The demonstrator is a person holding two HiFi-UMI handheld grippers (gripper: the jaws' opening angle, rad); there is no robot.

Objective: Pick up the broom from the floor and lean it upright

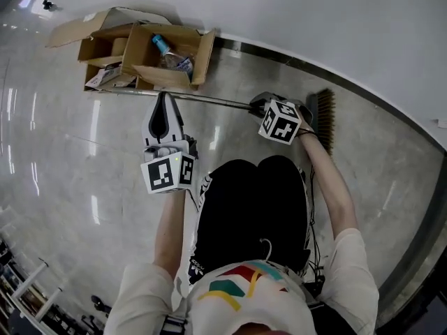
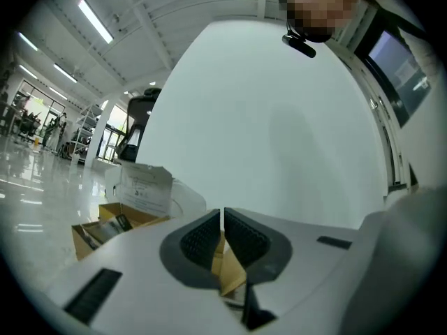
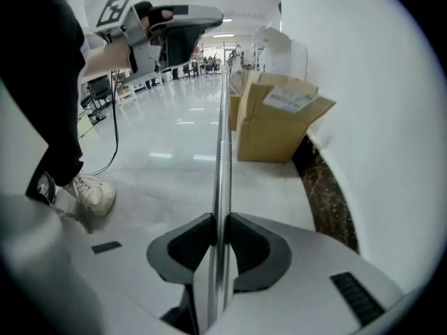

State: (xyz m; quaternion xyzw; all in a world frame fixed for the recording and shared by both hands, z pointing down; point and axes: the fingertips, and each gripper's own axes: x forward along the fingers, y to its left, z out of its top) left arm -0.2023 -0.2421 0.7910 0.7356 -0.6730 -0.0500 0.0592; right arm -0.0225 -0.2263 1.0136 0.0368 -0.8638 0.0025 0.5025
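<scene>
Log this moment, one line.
step: grasp | right claw: shut on broom handle | left claw: shut, empty | broom: lying on floor, not upright

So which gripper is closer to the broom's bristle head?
The right. The right gripper is clamped on the broom's metal handle just beside the bristle head. The left gripper is shut and empty, held in the air farther along the handle, toward the cardboard boxes.

Head view steeply down; gripper views along jaws; all share boxes (image 1: 150,54).
</scene>
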